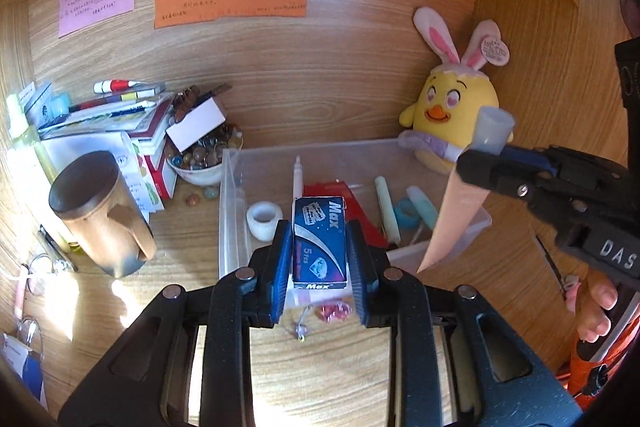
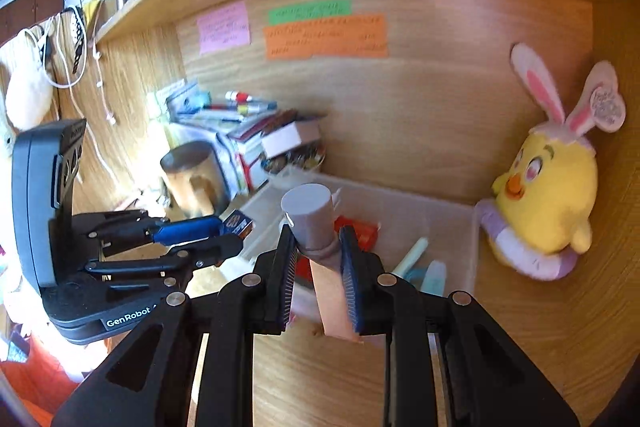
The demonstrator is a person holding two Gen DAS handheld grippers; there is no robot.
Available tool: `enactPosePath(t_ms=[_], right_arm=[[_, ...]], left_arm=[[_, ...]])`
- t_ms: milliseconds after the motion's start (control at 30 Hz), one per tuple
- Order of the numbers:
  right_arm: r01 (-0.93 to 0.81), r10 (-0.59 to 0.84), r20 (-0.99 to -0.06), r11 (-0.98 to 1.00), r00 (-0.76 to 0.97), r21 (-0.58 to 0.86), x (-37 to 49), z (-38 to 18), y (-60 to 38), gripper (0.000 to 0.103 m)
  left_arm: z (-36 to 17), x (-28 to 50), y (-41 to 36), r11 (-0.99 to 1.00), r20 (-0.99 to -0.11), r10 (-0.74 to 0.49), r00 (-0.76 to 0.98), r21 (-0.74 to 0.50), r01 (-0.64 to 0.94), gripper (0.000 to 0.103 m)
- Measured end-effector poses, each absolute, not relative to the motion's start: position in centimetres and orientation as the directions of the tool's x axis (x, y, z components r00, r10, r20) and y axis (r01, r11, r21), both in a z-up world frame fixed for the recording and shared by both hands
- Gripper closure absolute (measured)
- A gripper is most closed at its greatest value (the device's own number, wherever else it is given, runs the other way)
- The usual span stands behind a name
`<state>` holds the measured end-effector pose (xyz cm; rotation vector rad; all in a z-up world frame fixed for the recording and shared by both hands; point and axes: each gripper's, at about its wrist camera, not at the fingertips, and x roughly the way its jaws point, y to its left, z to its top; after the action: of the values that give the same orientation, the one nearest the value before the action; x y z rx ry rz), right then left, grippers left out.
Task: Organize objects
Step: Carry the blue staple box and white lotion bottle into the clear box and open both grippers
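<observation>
Above the wood-grain desk (image 1: 192,307) your two loads hang over the clear plastic storage bin (image 1: 228,211); your left gripper (image 1: 320,259) has its fingers clamped on the flat blue "Max" cardboard box (image 1: 319,239), while your right gripper (image 2: 318,267) has its fingers pinched on the peach squeeze tube with a grey cap (image 2: 316,227), cap up. I judge the tube the likelier to slip; you hold it just under the cap, and its long tail hangs free and could swing or snag the bin's rim. Keep both grippers apart, since they crowd the same opening. Inside, a white tape ring (image 1: 264,219), pale green stick (image 1: 386,207) and red packet (image 1: 360,215) already fill the floor; the yellow plush chick with rabbit ears (image 1: 452,115) sits just behind the bin, and the brown wooden lidded mug (image 1: 100,215) stands to its left.
</observation>
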<state>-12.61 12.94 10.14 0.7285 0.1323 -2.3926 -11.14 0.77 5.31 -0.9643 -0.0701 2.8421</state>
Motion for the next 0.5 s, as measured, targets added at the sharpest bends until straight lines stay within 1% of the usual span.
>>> enactPosePath(t_ms=[233, 500], right_arm=[[0.541, -0.479, -0.504, -0.841, -0.719, 0.028, -15.0, 11.7, 13.6, 0.083], [0.493, -0.391, -0.529, -0.868, -0.753, -0.059, -17.8, 10.9, 12.8, 0.084]], left_arm=[[6.3, -12.9, 0.3, -0.989, -0.592, 0.145, -0.793, -0.101, -0.106, 0.076], [6.4, -15.5, 0.4, -0.992, -0.608, 0.126, -0.784, -0.087, -0.091, 0.076]])
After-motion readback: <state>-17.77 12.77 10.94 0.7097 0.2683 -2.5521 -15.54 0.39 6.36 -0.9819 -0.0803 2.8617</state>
